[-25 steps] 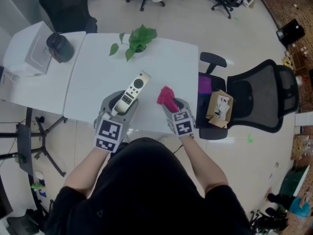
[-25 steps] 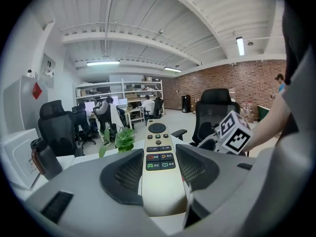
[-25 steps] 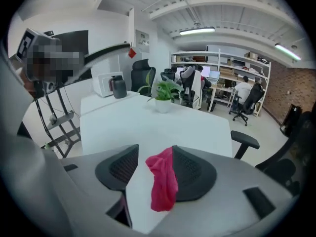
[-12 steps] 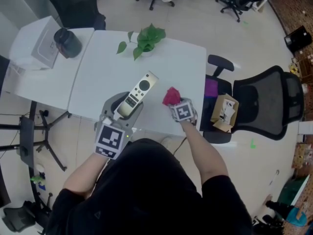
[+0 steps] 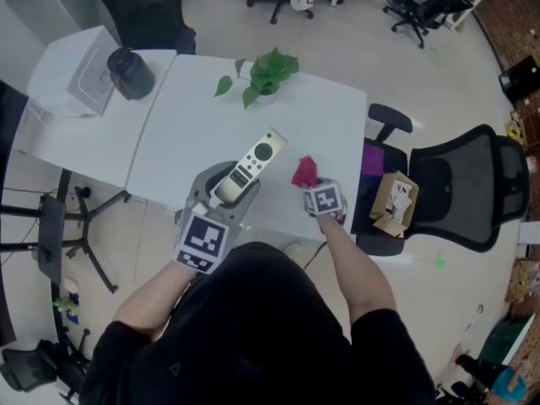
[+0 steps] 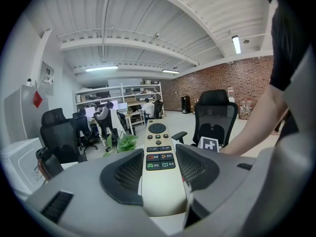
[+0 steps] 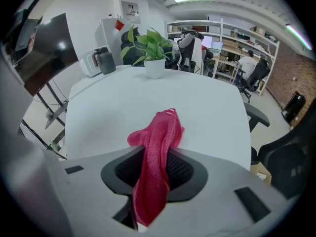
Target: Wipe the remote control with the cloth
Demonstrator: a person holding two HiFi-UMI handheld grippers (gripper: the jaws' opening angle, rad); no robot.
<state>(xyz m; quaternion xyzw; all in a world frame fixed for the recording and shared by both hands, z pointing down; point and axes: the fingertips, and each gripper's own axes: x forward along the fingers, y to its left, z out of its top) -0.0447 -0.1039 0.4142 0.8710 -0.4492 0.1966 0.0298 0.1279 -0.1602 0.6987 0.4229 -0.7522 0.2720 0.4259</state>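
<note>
the white table [image 5: 194,125] fills the upper middle of the head view, and both grippers work at its near edge, at the frame's centre. above them lies a broad stretch of bare tabletop, up to a potted plant [image 5: 268,72] near the far edge. the table's right edge lies just beside the armrest of a black office chair [image 5: 460,184] that carries a cardboard box [image 5: 393,206], so room on that side is tight. at upper left stand a dark jug [image 5: 131,72] and a white box [image 5: 84,72], well apart from the work

the person's dark torso covers the lower centre of the head view and hides both elbows. the remote's near end is sunk between the left jaws, and the cloth's lower end runs out of sight between the right jaws. whether the cloth touches the table cannot be told

the left gripper [image 5: 229,192] points to the upper right, closed on the remote control [image 5: 251,167], which juts out over the table with its buttons up. the right gripper [image 5: 312,186] tips steeply down, its marker cube facing the camera; its jaws have just been closing and now pinch the red cloth [image 5: 305,172], bunched above them. remote and cloth lie near each other, apart
</note>
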